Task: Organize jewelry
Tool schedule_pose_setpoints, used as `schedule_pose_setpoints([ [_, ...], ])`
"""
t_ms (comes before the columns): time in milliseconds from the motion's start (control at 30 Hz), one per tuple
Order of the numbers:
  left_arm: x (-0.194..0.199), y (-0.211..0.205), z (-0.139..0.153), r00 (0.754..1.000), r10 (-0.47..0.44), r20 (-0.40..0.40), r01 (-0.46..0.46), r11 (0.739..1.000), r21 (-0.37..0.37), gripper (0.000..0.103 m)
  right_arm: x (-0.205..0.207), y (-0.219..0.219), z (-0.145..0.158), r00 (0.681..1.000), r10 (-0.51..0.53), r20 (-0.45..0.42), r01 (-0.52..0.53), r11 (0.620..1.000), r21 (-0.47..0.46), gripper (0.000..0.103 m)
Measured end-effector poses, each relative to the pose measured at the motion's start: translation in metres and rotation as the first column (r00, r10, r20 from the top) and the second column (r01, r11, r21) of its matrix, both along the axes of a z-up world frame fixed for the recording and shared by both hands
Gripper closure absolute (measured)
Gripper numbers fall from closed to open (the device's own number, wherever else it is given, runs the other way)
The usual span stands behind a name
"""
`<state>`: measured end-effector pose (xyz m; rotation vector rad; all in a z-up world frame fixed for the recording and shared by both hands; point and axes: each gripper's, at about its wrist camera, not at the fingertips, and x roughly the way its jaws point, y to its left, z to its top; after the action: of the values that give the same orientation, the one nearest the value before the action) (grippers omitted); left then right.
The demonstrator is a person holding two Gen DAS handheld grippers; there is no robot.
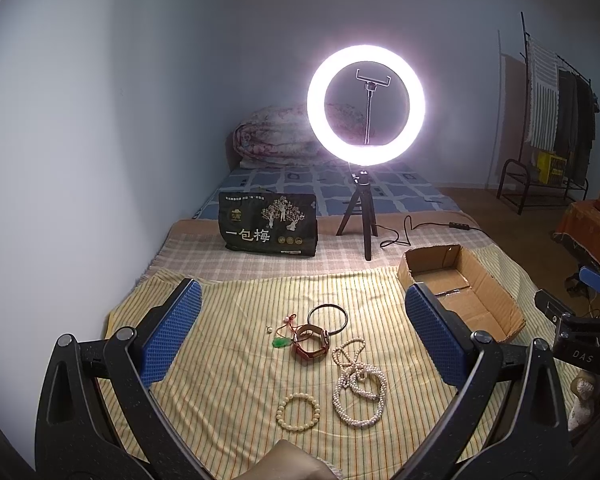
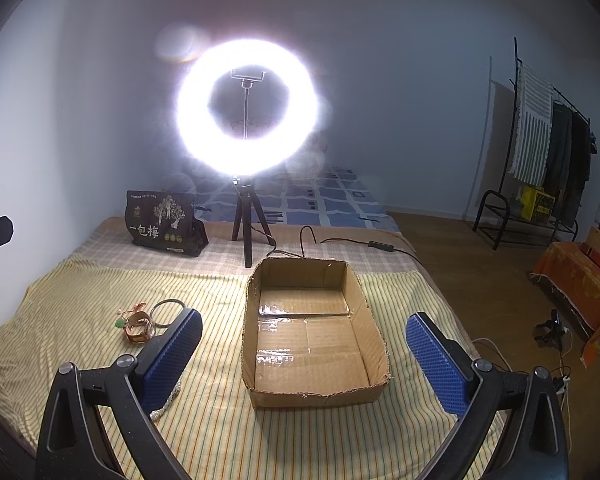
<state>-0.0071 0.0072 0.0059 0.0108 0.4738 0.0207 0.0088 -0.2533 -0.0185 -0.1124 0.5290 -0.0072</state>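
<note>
Both tongs spread and empty, left gripper (image 1: pixel 300 334) over the jewelry, cardboard box (image 1: pixel 496 304) at its 2 o'clock; risk: tangled pearl necklace (image 1: pixel 358 384) snags the bead bracelet (image 1: pixel 298 414) on lift.

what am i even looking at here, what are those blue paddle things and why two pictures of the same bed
The blue paddles are the fingers of two handheld grippers; a person holds one in each hand. Each gripper carries a camera looking forward between its fingers, hence two pictures of one scene.

The left wrist view shows the left gripper, open and empty, above jewelry on a striped cloth: a pearl necklace, a beaded bracelet, a watch, a dark bangle and a green pendant on a red cord.

The right wrist view shows the right gripper, also open and empty, over an empty cardboard box. Behind stand a ring light and a dark snack bag.
</note>
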Motion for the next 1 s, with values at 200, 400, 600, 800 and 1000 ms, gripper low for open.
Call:
schedule_pose_setpoints([
  [200,0.002,0.004,-0.003,1.000,0.002,-0.003,-0.002,1.000,-0.002,0.000,0.002,0.002,0.001,1.000,0.004,-0.009,-0.004,1.000,0.003,0.000],
  [400,0.003,0.008,-0.006,1.000,0.005,-0.010,-0.005,1.000,-0.004,0.000,0.004,0.005,-0.001,1.000,0.011,-0.017,-0.011,1.000,0.003,0.000],
  [600,0.005,0.010,-0.012,1.000,0.005,-0.030,-0.005,1.000,0.004,0.000,0.008,0.010,-0.005,0.999,0.023,-0.032,-0.023,1.000,-0.002,0.000],
  [800,0.013,0.023,-0.022,0.997,0.025,-0.070,-0.025,1.000,0.010,0.000,0.014,0.019,-0.013,0.995,0.063,-0.081,-0.063,0.998,0.000,0.000],
  [1000,0.023,0.040,-0.037,0.992,0.050,-0.119,-0.048,0.999,0.019,0.000,0.021,0.036,-0.026,0.980,0.140,-0.139,-0.142,0.990,-0.008,0.003],
])
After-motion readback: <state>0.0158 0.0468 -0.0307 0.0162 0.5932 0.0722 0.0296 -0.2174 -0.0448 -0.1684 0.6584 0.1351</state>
